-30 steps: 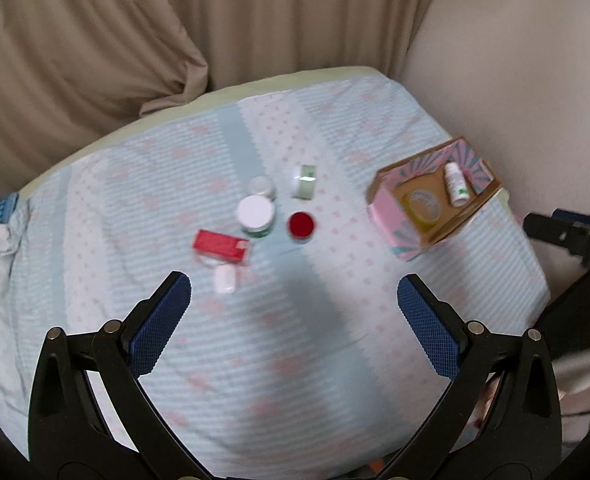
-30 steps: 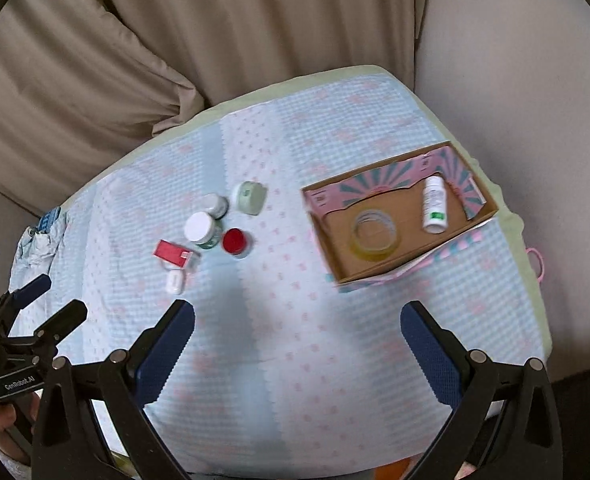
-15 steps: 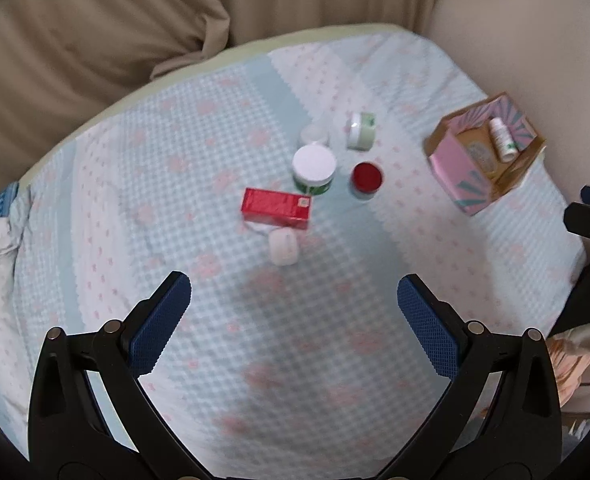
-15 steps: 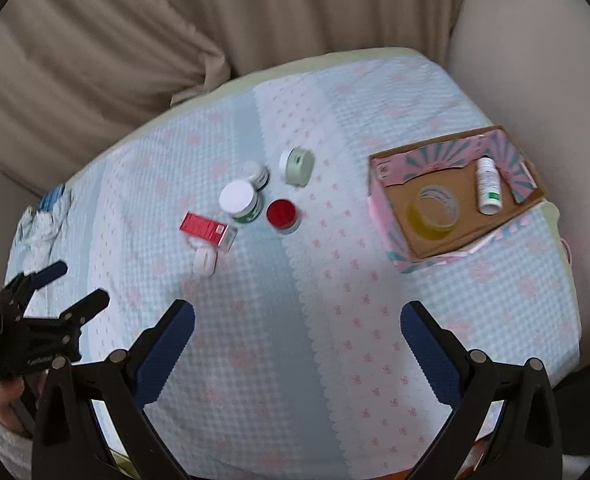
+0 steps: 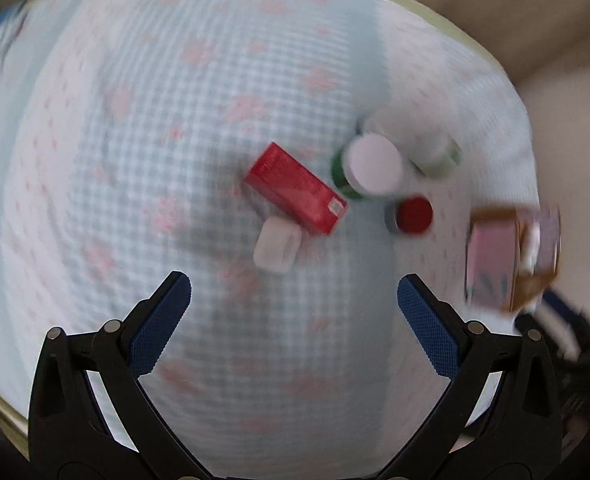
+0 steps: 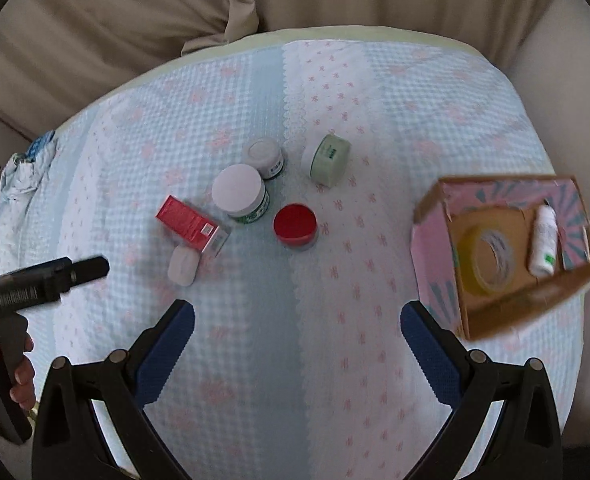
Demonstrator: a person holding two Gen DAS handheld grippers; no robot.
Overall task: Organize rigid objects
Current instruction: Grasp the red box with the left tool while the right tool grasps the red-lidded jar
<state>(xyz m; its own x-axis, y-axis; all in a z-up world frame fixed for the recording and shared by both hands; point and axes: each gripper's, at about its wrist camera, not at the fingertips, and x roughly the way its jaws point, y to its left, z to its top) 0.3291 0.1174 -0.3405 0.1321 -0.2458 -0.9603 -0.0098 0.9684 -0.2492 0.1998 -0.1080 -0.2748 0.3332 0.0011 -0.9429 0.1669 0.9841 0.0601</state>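
Above red box (image 5: 297, 188), open jaws.

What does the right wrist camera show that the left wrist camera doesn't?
Only the right wrist view shows the inside of the cardboard box: a tape roll and a white bottle. It also shows the left tool from the side.

Only the left wrist view shows that tool's wide-open fingers.

Both share the red box, the white case, the red-lidded jar and the white-lidded jar, though the left view is blurred.
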